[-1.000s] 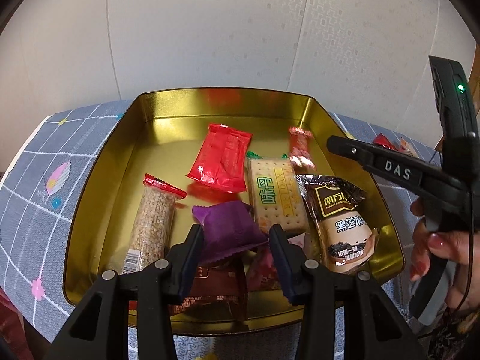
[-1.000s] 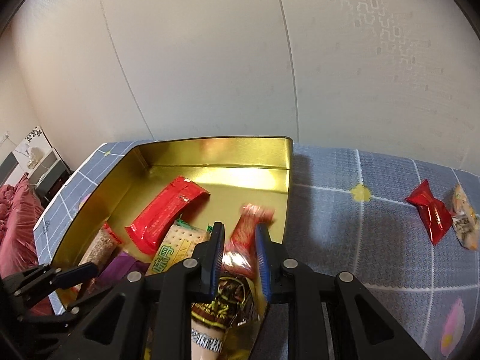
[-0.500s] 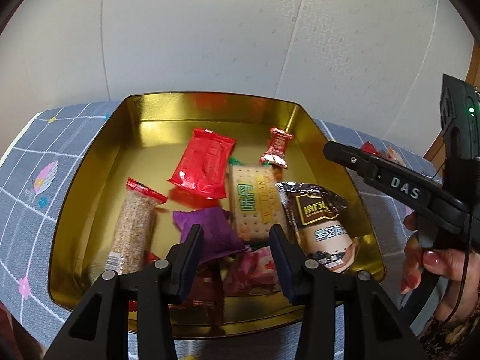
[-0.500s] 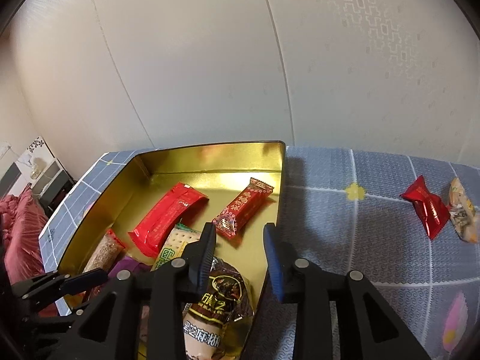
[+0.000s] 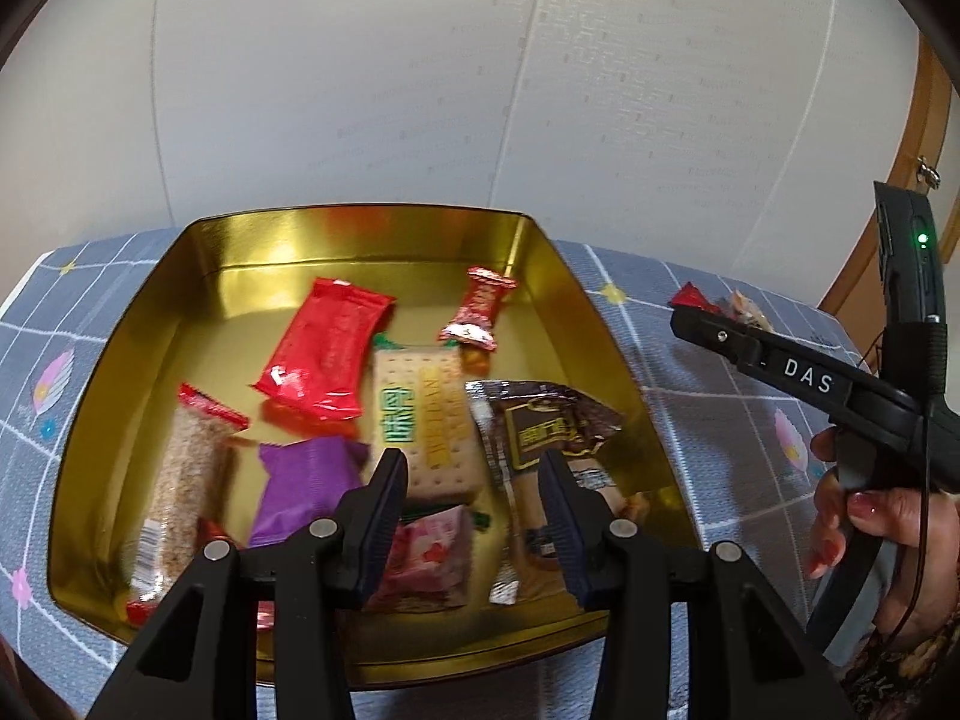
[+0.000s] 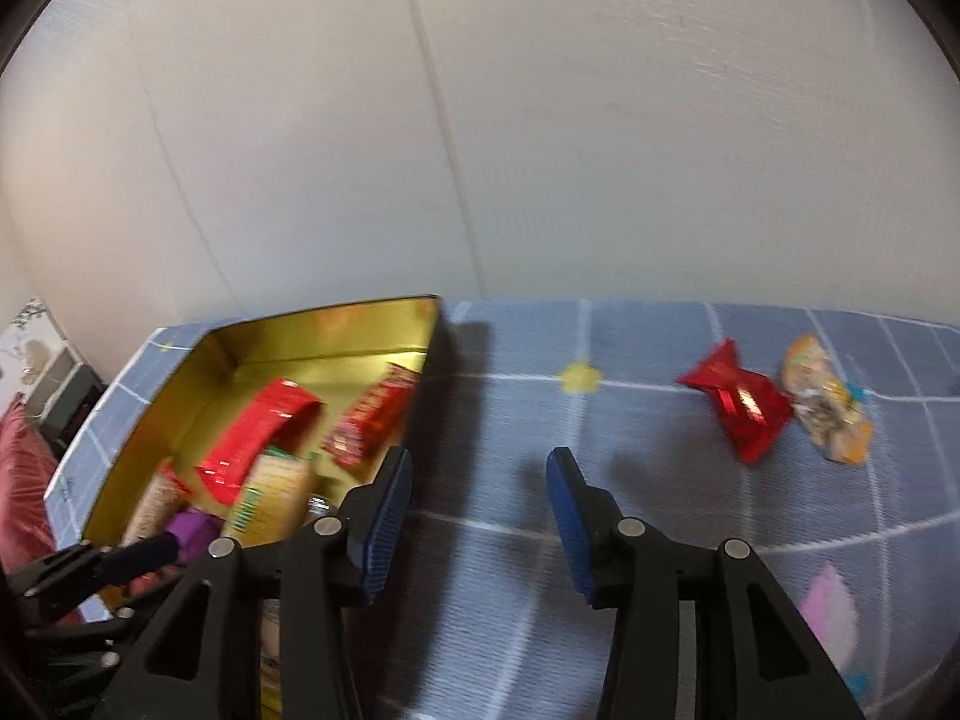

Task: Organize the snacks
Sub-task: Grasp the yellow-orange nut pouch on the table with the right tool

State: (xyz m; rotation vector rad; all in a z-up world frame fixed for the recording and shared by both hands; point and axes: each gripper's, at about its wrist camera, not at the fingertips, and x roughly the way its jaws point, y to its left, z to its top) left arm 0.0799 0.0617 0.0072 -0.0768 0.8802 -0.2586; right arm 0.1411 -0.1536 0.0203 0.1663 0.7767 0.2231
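A gold tin tray [image 5: 543,267] [image 6: 327,324] holds several snacks: a red packet [image 5: 327,345], a small red candy bar [image 5: 480,309] [image 6: 372,420], a cracker pack [image 5: 423,420], a sesame bar [image 5: 186,480], a purple packet [image 5: 303,486], a brown sachet [image 5: 549,450] and a pink packet [image 5: 429,558]. My left gripper [image 5: 474,522] is open and empty above the tray's near side. My right gripper [image 6: 480,516] is open and empty over the cloth, right of the tray. A red candy [image 6: 735,405] and an orange-wrapped snack [image 6: 825,414] lie on the cloth further right.
A blue-grey checked cloth [image 6: 600,420] covers the table. A white wall stands close behind. A wooden door frame [image 5: 882,240] is at the far right. The right gripper's body [image 5: 810,381] shows in the left wrist view.
My right gripper let go of the small red candy bar into the tray, opened wide and swung right over the cloth. My left gripper pulled back slightly.
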